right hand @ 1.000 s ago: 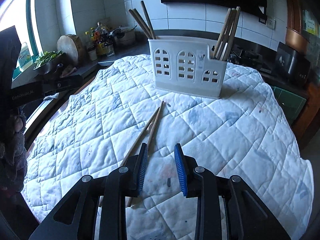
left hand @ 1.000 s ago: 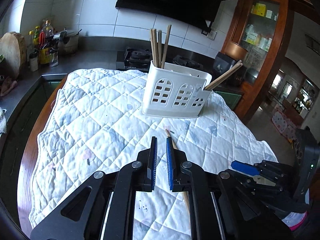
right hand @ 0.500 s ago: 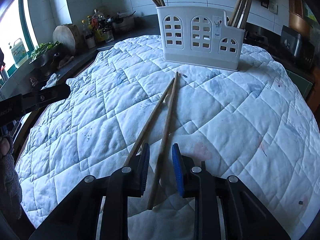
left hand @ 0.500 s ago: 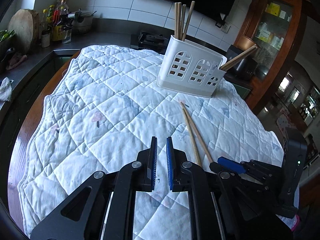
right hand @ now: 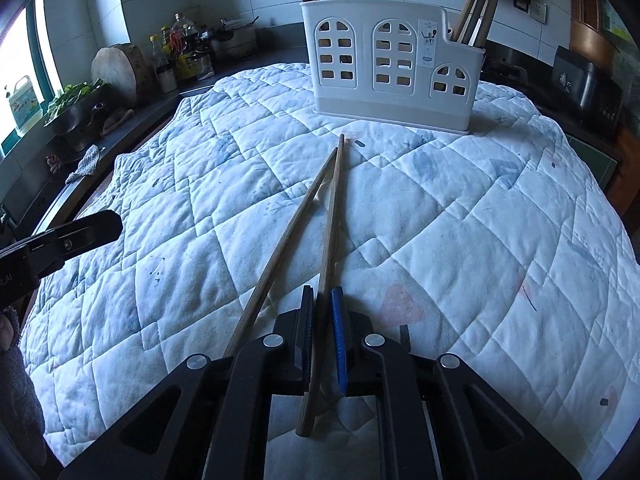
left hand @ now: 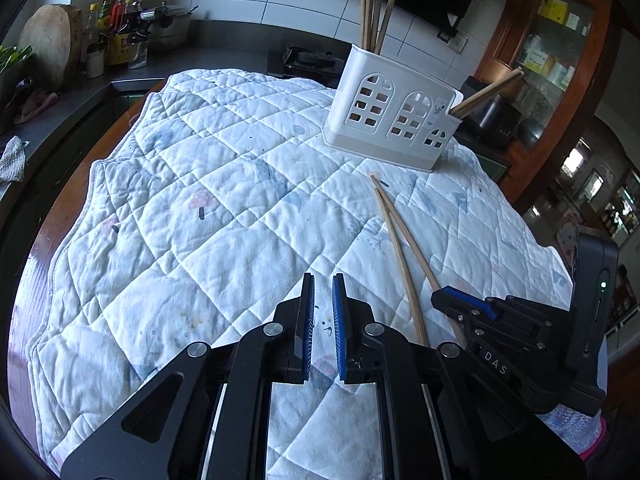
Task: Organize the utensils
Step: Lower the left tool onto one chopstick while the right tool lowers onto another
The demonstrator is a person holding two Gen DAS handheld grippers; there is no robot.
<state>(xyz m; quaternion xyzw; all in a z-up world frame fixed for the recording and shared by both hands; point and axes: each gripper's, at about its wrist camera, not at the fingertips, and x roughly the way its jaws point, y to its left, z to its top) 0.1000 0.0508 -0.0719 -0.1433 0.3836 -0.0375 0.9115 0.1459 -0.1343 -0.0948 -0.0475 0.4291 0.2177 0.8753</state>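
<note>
Two wooden chopsticks (right hand: 304, 208) lie in a narrow V on the quilted cloth, tips toward a white utensil holder (right hand: 392, 64) that has several chopsticks standing in its end compartments. My right gripper (right hand: 322, 300) straddles the right chopstick (right hand: 332, 220), its jaws nearly closed around it, low on the cloth. The left chopstick (right hand: 276, 256) lies just outside its left finger. My left gripper (left hand: 322, 288) hovers over bare cloth left of the chopsticks (left hand: 400, 240), jaws close together and holding nothing. The holder also shows in the left wrist view (left hand: 392, 116).
The quilted cloth (left hand: 200, 200) covers a round wooden table (left hand: 36, 256). A dark kitchen counter with bottles (left hand: 120, 36), a wooden chopping block (left hand: 48, 48) and a pot runs behind on the left. A wooden cabinet (left hand: 560, 40) stands at the right.
My right gripper has moved forward and down over the chopsticks and narrowed its jaws around the right one. My left gripper has drawn back and leftward, away from the holder.
</note>
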